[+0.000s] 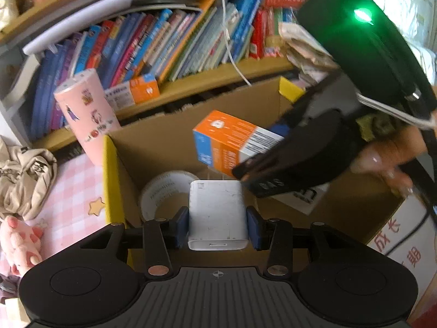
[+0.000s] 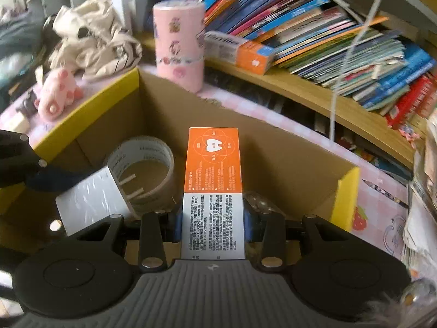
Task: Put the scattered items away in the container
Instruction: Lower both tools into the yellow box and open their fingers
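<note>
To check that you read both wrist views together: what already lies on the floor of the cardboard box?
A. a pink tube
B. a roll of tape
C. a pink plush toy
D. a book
B: the roll of tape lies inside the cardboard box, under the two held items.

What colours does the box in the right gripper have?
The box is orange at its far half and white with dark print near the right gripper; the right wrist view shows it best.

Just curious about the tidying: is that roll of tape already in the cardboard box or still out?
In. The roll of tape lies on the floor of the cardboard box, inside its walls.
</note>
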{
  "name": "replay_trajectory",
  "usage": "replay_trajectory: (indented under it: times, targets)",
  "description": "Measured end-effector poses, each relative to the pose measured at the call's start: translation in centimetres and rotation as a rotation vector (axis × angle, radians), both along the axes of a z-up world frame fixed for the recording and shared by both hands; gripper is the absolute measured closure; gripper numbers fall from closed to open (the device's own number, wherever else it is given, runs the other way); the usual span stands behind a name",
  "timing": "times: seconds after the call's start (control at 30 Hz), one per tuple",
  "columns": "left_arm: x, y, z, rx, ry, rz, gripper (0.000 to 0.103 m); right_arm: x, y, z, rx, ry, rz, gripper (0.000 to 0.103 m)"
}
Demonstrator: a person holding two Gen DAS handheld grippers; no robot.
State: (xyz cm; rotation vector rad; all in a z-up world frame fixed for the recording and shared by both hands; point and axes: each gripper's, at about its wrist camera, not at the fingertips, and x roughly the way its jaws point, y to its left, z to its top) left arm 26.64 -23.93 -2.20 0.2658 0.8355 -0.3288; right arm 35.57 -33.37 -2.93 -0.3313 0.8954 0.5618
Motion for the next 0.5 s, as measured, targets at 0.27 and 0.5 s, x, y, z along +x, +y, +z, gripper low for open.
replay_trajectory:
  times: [0.27, 0.5]
  targets:
    - [0.4, -0.3, -1.0, 0.012, 0.045, -0.013, 0.060, 1.2, 1.5, -1.1, -0.049, 0.051, 0.059, 0.066]
    - [0.4, -0.2, -1.1, 0.012, 0.050, -0.006, 0.060, 1.4, 1.6, -1.3, -0.052, 0.079, 0.069, 0.066]
